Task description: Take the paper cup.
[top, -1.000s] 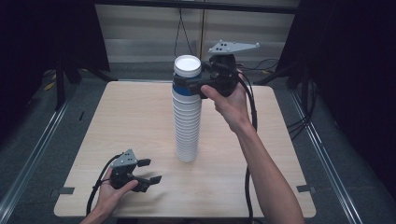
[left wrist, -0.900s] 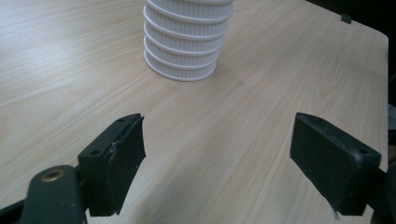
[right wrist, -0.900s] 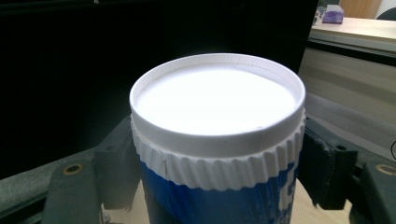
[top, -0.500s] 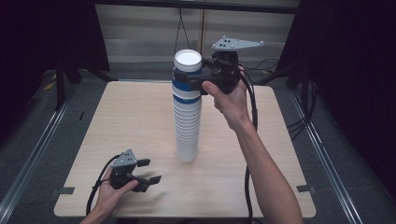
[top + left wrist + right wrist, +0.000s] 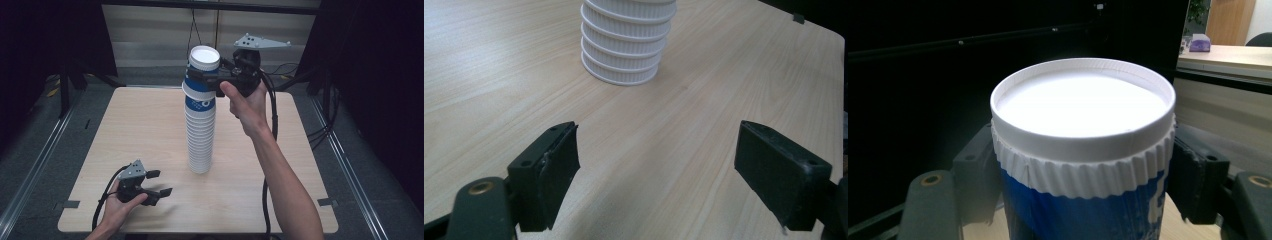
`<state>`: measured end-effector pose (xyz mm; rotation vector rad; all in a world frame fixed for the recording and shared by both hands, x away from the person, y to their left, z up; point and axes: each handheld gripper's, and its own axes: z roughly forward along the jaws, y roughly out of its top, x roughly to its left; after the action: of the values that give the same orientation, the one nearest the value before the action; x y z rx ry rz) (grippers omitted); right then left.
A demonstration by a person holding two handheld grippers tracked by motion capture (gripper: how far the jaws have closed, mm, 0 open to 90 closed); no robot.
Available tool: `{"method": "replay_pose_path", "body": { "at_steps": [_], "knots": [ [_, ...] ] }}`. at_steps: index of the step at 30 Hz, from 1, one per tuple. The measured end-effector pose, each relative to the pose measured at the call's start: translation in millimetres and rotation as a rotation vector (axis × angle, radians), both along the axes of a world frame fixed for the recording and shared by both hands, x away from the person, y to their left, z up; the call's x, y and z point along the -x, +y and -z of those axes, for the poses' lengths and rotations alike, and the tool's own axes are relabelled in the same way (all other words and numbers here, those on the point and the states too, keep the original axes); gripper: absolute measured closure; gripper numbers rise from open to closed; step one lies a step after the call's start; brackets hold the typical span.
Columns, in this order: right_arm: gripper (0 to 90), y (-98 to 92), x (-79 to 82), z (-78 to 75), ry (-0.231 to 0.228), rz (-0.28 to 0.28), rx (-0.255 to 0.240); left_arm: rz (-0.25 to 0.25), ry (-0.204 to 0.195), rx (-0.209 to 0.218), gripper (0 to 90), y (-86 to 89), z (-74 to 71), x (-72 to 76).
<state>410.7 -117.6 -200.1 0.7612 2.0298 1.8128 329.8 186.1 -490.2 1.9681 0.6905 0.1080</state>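
Right gripper (image 5: pixel 202 80): jaws just closing, clamped on top cup (image 5: pixel 202 70) of cup stack (image 5: pixel 201 135) at table (image 5: pixel 125 130) centre | Left gripper (image 5: pixel 159 183): jaws wide apart, empty, near-left of stack.

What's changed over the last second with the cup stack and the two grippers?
The right gripper has just been closing on the top cup of the stack; its jaws now sit against that blue cup's sides, and it has lifted a little off the cup below, tilting slightly. The left gripper stayed open and idle near the front of the table. The rest of the stack kept its place.
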Motion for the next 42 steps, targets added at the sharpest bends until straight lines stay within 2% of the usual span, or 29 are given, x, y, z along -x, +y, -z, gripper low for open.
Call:
{"method": "replay_pose_path", "body": {
  "at_steps": [5, 8, 13, 28, 34, 42],
  "knots": [
    [27.1, -0.7, 2.1, -3.6, -0.023, -0.01, -0.022, 0.003, -0.005, 0.002, 17.8, 0.4, -0.2, -0.1],
    [27.1, -1.2, 2.8, -4.5, -0.027, -0.012, -0.033, 0.002, -0.007, 0.015, 17.8, 0.5, -1.0, 1.1],
    [27.2, -3.6, 3.1, -6.7, -0.032, -0.017, -0.059, 0.005, -0.008, 0.009, 17.8, 0.5, -0.6, 0.8],
    [27.3, -13.7, 11.5, -12.3, -0.057, -0.003, -0.089, 0.005, -0.007, 0.005, 17.8, -0.1, -0.1, 0.5],
    [27.3, -22.5, 16.9, -12.5, -0.071, 0.006, -0.115, 0.005, -0.006, 0.008, 17.8, 0.2, 0.0, 1.0],
    [27.4, -41.0, 22.0, -13.1, -0.072, 0.043, -0.111, 0.003, -0.003, 0.01, 17.8, 0.0, 0.4, 0.7]
  ]
}}
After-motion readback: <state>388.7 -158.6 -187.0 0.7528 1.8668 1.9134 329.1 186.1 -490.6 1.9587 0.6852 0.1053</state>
